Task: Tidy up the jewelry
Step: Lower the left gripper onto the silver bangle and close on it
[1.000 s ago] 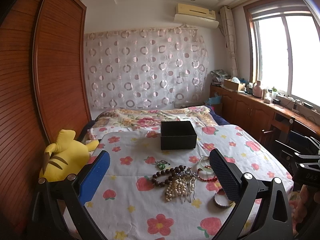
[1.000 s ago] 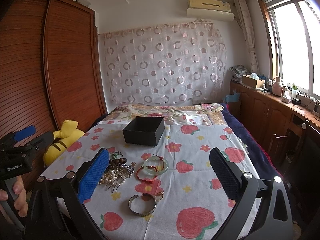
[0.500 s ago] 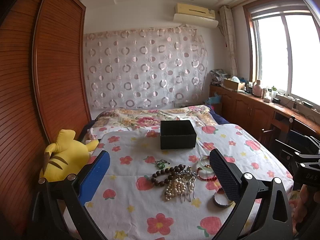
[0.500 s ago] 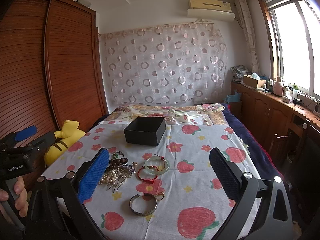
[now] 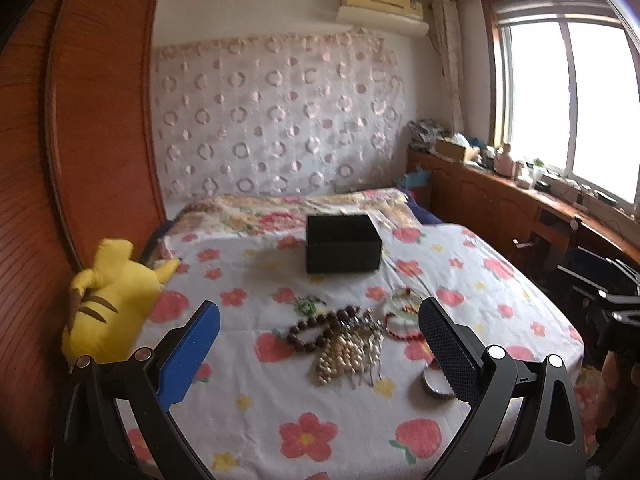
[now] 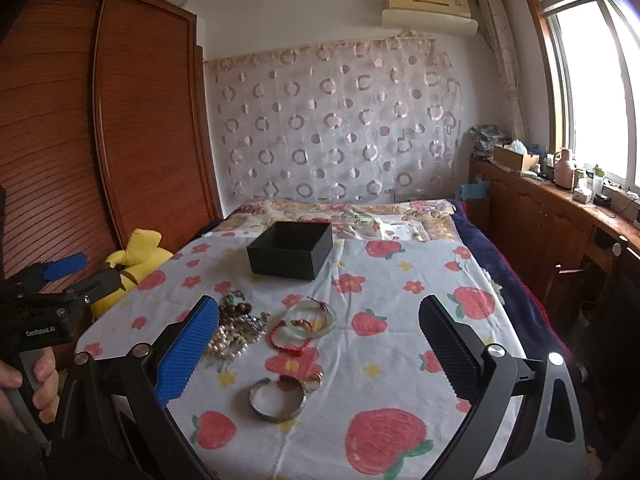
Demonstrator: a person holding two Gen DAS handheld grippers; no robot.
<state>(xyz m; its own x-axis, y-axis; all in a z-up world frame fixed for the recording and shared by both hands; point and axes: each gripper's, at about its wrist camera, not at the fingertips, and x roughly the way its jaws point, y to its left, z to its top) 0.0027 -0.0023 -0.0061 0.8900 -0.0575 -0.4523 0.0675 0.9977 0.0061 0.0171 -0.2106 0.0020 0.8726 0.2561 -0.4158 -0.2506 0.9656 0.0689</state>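
Note:
A pile of jewelry lies on the flowered bed sheet (image 5: 248,392): a brown bead bracelet (image 5: 316,328), a pearl strand (image 5: 340,354), a red cord bracelet (image 6: 290,334), a pale green bangle (image 6: 313,317) and a silver cuff bangle (image 6: 276,400). An open black box (image 5: 343,249) (image 6: 291,255) stands farther back on the bed. My left gripper (image 5: 320,354) is open and empty, held above and before the pile. My right gripper (image 6: 318,350) is open and empty, above the bangles.
A yellow plush toy (image 5: 110,300) lies at the bed's left edge against the wooden wardrobe (image 5: 80,140). A wooden counter (image 6: 560,216) with clutter runs under the window on the right. A chair (image 6: 572,280) stands beside the bed.
Both grippers have drifted slightly forward towards the jewelry. The left view has turned a little to the right. Nothing was taken hold of.

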